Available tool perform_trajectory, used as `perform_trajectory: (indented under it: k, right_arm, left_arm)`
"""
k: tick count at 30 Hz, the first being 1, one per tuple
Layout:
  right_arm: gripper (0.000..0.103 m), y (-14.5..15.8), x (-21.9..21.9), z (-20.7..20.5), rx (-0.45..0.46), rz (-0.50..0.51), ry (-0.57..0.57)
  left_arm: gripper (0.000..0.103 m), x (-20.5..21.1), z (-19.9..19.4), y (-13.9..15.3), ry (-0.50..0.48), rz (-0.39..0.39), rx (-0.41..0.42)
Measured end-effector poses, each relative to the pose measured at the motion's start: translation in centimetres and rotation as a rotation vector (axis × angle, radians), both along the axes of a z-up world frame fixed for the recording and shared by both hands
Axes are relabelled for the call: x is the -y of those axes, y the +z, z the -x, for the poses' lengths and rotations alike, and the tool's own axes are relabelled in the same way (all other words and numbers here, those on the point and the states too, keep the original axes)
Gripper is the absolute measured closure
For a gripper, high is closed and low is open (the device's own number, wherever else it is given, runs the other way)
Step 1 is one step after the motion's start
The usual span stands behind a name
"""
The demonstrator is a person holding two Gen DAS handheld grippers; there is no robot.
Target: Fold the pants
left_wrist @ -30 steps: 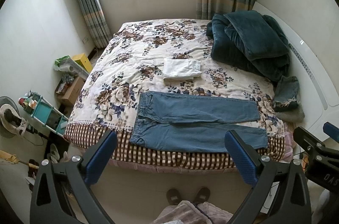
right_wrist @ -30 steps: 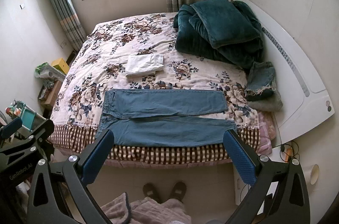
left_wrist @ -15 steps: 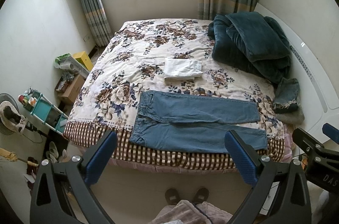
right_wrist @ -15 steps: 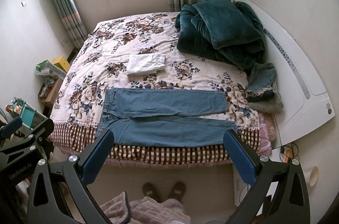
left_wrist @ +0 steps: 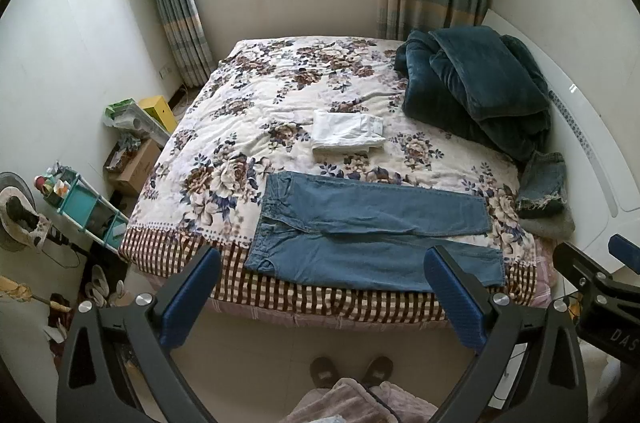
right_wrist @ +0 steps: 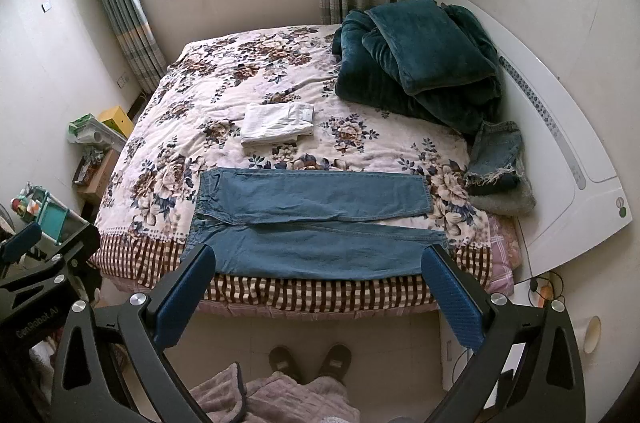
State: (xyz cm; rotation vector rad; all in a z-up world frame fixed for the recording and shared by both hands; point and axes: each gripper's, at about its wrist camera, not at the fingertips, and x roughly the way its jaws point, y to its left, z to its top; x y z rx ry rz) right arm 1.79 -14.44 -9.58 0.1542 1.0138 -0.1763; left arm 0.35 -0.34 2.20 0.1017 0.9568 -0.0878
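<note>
Here, blue jeans [left_wrist: 372,231] are spread flat along the near edge of a floral-covered bed [left_wrist: 248,127], waistband to the left, legs to the right. A folded white garment [left_wrist: 347,132] is seen beyond them, a teal blanket [left_wrist: 476,87] farther right. The left gripper [left_wrist: 322,297] and right gripper [right_wrist: 318,293] are held above the floor, jaws wide apart, nothing gripped.

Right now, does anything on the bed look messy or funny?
A little. The blue jeans lie flat, but the near leg hangs over the bed's edge. The teal blanket is bunched in a heap by the headboard, and a frayed denim piece sits crumpled beside it.
</note>
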Motion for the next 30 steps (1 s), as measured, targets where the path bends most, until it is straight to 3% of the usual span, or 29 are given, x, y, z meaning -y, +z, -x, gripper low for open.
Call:
perform_trajectory:
  k: [13,21,30]
  right_arm:
    - [0.0,-0.4,0.0,-0.7,0.006,0.01,-0.021]
    - [0.0,-3.5,1.3,-4.3,0.021,0.02,-0.146]
    - [0.0,-11.3,4.4,-11.7,-0.027,0.068,-0.243]
  left_arm:
    - [0.0,-0.8,-1.8,-1.4,0.02,0.007,0.01]
    - [0.0,-0.8,-7.3,-6.9,-0.002,-0.001,-0.034]
    - [0.0,1.8,-14.2,-14.4,-0.043,-0.023,-0.101]
